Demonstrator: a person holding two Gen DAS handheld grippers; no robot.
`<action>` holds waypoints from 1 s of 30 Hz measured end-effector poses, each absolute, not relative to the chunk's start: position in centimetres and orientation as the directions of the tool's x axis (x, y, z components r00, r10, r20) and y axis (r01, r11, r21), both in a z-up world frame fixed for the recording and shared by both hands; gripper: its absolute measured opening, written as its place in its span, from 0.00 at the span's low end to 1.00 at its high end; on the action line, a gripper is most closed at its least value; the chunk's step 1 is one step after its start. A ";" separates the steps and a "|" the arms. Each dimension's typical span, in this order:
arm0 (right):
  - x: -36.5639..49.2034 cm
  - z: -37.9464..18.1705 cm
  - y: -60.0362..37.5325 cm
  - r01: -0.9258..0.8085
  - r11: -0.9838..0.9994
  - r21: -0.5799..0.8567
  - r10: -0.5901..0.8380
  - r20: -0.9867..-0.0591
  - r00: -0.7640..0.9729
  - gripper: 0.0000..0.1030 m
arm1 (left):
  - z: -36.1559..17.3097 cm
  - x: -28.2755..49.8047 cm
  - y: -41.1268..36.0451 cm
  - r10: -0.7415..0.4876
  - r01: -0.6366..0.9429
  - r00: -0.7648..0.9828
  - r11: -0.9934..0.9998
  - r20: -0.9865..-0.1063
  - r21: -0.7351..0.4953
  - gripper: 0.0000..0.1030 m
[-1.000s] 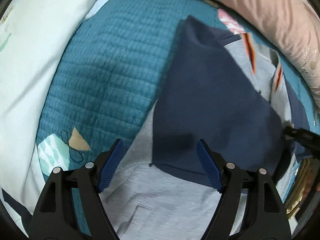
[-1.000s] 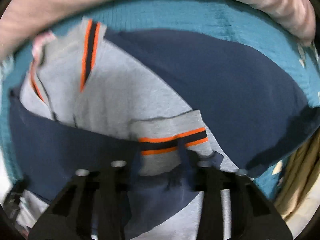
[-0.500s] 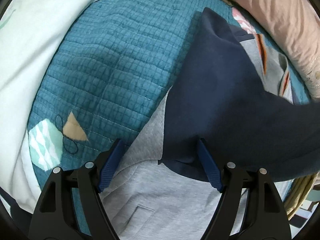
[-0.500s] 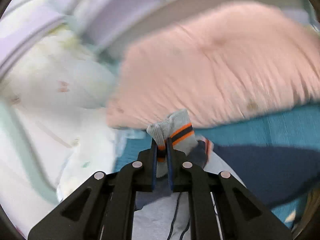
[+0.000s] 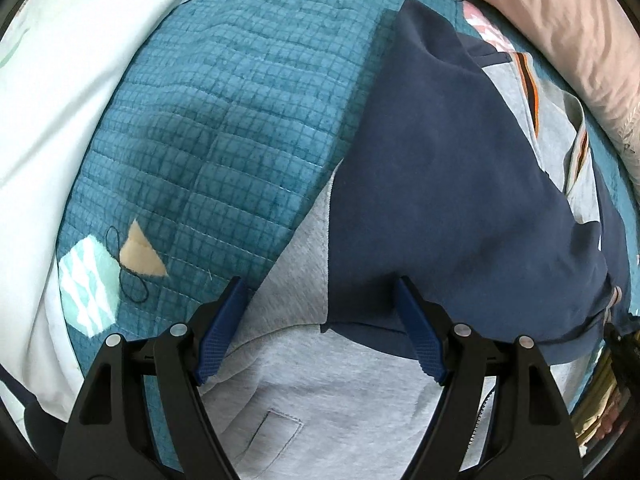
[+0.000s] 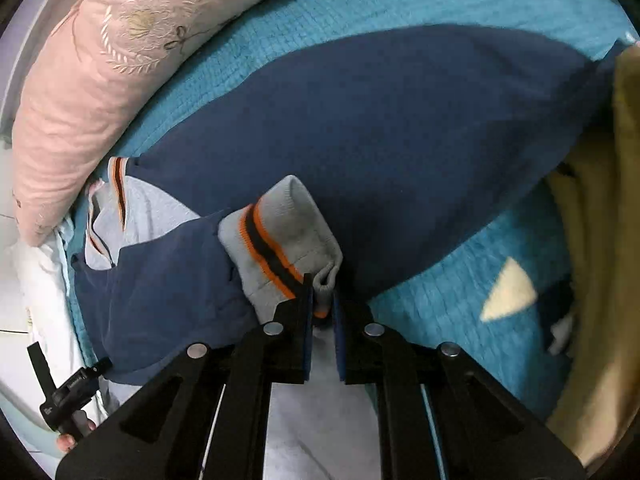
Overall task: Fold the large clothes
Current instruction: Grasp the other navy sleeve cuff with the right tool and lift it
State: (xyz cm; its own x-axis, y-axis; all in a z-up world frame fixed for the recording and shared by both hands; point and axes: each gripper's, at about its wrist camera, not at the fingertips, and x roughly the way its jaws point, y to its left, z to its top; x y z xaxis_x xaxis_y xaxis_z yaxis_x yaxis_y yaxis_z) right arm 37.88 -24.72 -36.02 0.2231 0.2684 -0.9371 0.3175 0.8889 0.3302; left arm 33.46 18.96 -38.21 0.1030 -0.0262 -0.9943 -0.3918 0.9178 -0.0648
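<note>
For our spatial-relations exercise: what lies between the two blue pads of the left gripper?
In the left wrist view, the left gripper stands open over the grey and navy sweatshirt; its grey panel and navy edge lie between the pads.

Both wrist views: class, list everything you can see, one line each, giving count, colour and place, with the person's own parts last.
jacket: one, navy and grey, spread on the bed.
cuff: one, grey with orange and black stripes, lifted over the jacket in the right claw.
quilt: one, teal, under the jacket.
pink pillow: one, pink with embroidery, along the quilt's edge.
white bedding: one, white, left of the quilt in the left wrist view.
tan cloth: one, mustard, right edge of the right wrist view.
left claw: one, black with blue pads, open over the jacket.
right claw: one, black, shut on the cuff.
</note>
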 end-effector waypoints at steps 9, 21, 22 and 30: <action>36.9 -37.3 -25.7 0.364 0.903 0.229 0.205 -0.973 0.103 0.17 | -38.9 34.0 19.8 -0.040 -0.390 0.100 0.918 -0.994 -0.076 0.74; 34.7 -28.0 -29.1 0.336 0.915 0.225 0.125 -0.948 0.294 0.65 | -31.1 34.1 15.7 -0.037 -0.282 0.202 0.955 -0.979 -0.094 0.74; 34.6 -27.5 -29.5 0.337 0.913 0.229 0.125 -0.945 0.303 0.66 | -30.7 34.2 15.0 -0.042 -0.267 0.210 0.959 -0.977 -0.098 0.74; 35.1 -22.8 -33.4 0.354 0.903 0.245 0.097 -0.917 0.387 0.77 | -27.1 36.4 7.2 -0.084 -0.130 0.267 0.984 -0.960 -0.122 0.74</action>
